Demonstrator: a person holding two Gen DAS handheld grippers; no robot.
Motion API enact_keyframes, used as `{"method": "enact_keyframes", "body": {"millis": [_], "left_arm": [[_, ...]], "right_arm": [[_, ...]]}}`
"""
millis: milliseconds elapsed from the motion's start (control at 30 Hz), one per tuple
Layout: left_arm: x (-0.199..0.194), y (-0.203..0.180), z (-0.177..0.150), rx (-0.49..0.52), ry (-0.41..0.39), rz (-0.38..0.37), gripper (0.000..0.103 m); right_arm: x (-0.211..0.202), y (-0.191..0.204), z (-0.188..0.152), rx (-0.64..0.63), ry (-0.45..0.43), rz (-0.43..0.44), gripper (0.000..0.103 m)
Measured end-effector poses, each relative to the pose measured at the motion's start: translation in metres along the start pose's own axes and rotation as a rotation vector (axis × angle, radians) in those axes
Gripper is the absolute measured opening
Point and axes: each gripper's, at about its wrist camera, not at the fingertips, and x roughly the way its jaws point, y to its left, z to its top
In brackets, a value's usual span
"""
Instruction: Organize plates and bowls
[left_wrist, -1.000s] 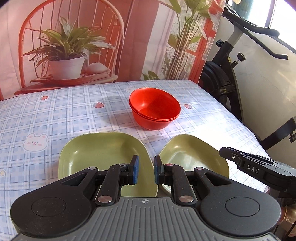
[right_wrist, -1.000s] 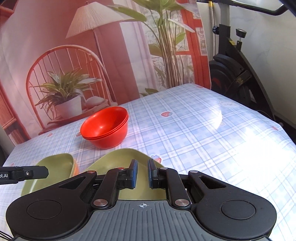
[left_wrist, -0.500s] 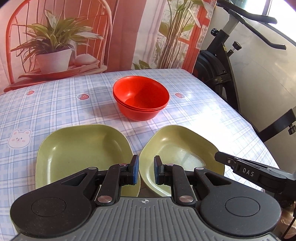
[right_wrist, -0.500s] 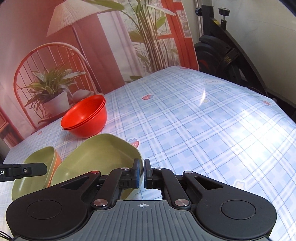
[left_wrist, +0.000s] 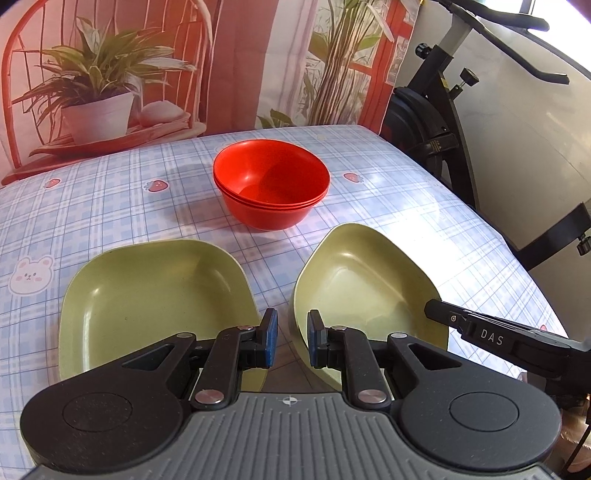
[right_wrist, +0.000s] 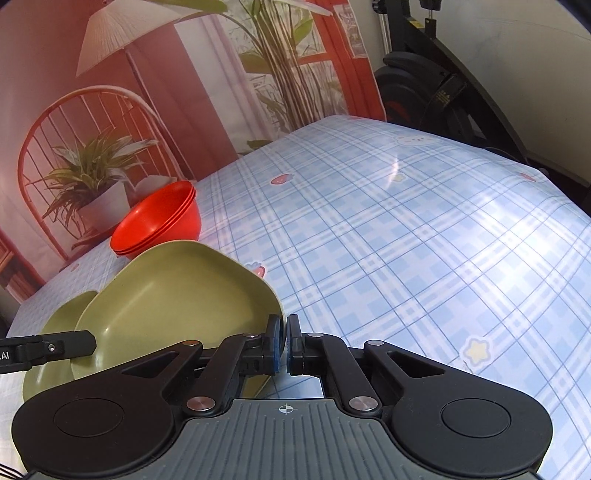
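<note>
The tilted green plate (right_wrist: 177, 295) is pinched by its rim in the right tool (right_wrist: 283, 343), its dish rising up and to the left of the clenched fingers, lifted off the checked tabletop (right_wrist: 406, 236). A second green plate (left_wrist: 155, 299) lies flat just ahead and left of the left tool (left_wrist: 291, 338), whose fingers stand apart, gripping nothing. Beyond both plates, straight ahead of the left tool, sits a stack of red bowls (left_wrist: 271, 184).

Two green plates (left_wrist: 159, 295) (left_wrist: 369, 288) — three nested red bowls (left_wrist: 271, 184) — two claws (left_wrist: 291, 338) (right_wrist: 283, 343).
</note>
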Motion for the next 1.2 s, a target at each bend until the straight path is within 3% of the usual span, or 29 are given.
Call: {"method": "enact_keyframes", "body": {"millis": [367,667,833,1200], "left_arm": [[-0.002,-0.004,-0.004,0.021,0.000,0.012,0.011],[-0.027,0.010,-0.011,-0.063,-0.044,-0.014,0.012],[-0.048,0.033,-0.024,-0.172,-0.074,-0.016,0.012],[-0.073,0.083,-0.038,-0.308,-0.126,0.052,0.014]], "right_arm": [[-0.002,0.000,0.000,0.018,0.002,0.009,0.003],[-0.011,0.013,0.013,-0.013,-0.008,0.043,0.003],[-0.013,0.043,0.028,-0.122,-0.021,0.097,0.003],[0.004,0.139,0.055,-0.361,-0.011,0.189,0.005]]}}
